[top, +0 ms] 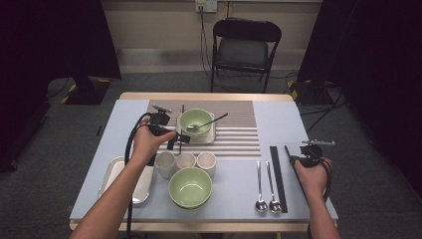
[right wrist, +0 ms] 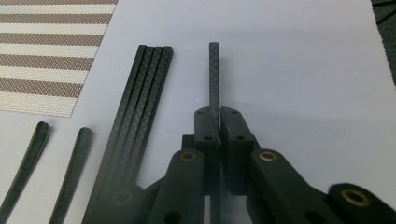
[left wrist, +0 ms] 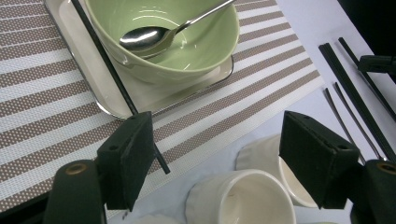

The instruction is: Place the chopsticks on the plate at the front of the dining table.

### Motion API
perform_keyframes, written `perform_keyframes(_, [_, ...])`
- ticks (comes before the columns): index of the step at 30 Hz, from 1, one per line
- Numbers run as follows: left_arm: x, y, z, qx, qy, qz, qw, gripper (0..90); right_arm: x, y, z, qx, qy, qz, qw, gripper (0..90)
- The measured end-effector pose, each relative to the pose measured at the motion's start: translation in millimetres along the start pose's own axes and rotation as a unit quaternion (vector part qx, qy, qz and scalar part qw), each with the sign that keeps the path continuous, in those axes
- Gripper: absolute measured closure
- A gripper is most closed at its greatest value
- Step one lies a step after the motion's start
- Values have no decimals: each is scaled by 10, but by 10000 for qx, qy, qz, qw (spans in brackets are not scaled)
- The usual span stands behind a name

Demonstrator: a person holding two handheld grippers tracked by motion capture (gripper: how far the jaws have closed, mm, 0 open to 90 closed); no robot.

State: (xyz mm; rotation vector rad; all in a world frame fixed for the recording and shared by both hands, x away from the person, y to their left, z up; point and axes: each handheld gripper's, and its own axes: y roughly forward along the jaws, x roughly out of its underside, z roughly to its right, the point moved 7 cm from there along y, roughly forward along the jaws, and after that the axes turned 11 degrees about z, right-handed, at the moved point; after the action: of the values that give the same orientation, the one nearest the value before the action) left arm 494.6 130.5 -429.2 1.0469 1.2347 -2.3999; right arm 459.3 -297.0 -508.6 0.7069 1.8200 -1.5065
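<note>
Pale blue table (top: 234,184) in a dim room | my right gripper (right wrist: 218,114) is pinching a thin black carbon-weave chopstick (right wrist: 214,74) at the near right: light, stiff, slick, so I'm gripping mid-shaft | my left gripper (left wrist: 219,154) is hanging open, empty, above white ribbed cups (left wrist: 243,203) | right gripper view is showing the weave; high view is placing it beside the black chopstick bundle (top: 277,174).

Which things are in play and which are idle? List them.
In play: right claw, shut on one chopstick; open left claw at the laid chopstick on the far tray.
Idle: three cups, near bowl, two spoons, chopstick bundle.
</note>
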Motion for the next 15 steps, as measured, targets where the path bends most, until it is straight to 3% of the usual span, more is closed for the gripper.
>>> perform_keyframes(10, [1, -5, 32, 38, 11, 17, 10000, 261, -77, -30, -98, -215, 91, 37, 9997, 863])
perform_keyframes(15, [-11, -17, 43, 28, 28, 24, 10000, 261, -179, -76, -138, -243, 6, 107, 9996, 864])
